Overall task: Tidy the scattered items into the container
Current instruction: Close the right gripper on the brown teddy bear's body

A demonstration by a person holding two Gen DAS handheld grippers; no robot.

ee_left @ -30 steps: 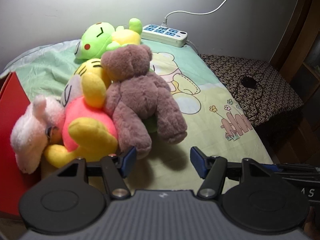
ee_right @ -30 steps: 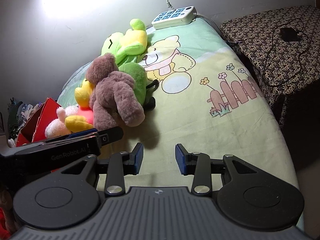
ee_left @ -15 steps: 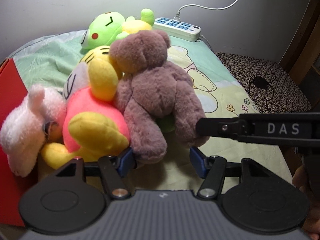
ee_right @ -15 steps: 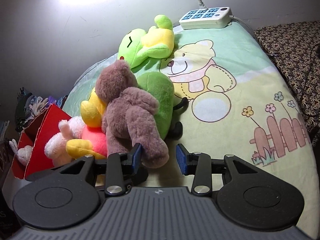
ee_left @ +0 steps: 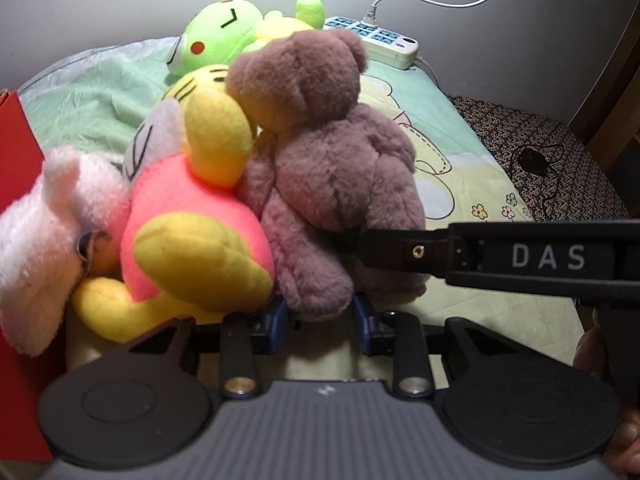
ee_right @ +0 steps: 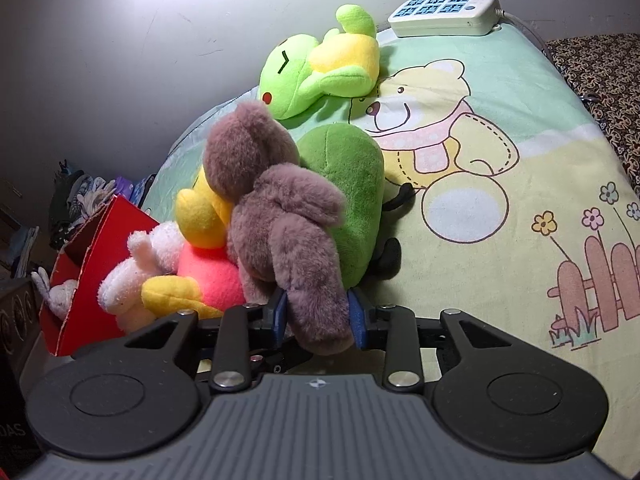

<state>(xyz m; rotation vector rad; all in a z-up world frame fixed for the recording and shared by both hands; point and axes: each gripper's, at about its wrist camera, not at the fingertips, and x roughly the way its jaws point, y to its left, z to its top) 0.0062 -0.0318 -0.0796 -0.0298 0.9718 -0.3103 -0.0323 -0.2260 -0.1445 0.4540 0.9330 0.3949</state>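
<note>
A brown teddy bear (ee_left: pixel 332 168) lies on a pile of plush toys on the bed; it also shows in the right wrist view (ee_right: pixel 280 216). My left gripper (ee_left: pixel 320 318) is shut on one of its legs. My right gripper (ee_right: pixel 318 316) is shut on its other leg, and its finger (ee_left: pixel 480 254) crosses the left wrist view from the right. Under the bear lie a pink and yellow plush (ee_left: pixel 192 224), a pink fluffy plush (ee_left: pixel 44 236) and a dark green plush (ee_right: pixel 348 196). A light green frog plush (ee_right: pixel 320 72) lies further back. The red box (ee_right: pixel 96 264) stands at the left.
A white power strip (ee_right: pixel 444 14) with its cable lies at the far end of the bed by the wall. A dark patterned cushion (ee_left: pixel 540 156) with a black cable is to the right of the bed. Clutter (ee_right: pixel 80 196) lies behind the red box.
Both grippers have moved forward to the brown bear and closed, one on each of its legs. The right gripper's finger has come further into the left wrist view.
</note>
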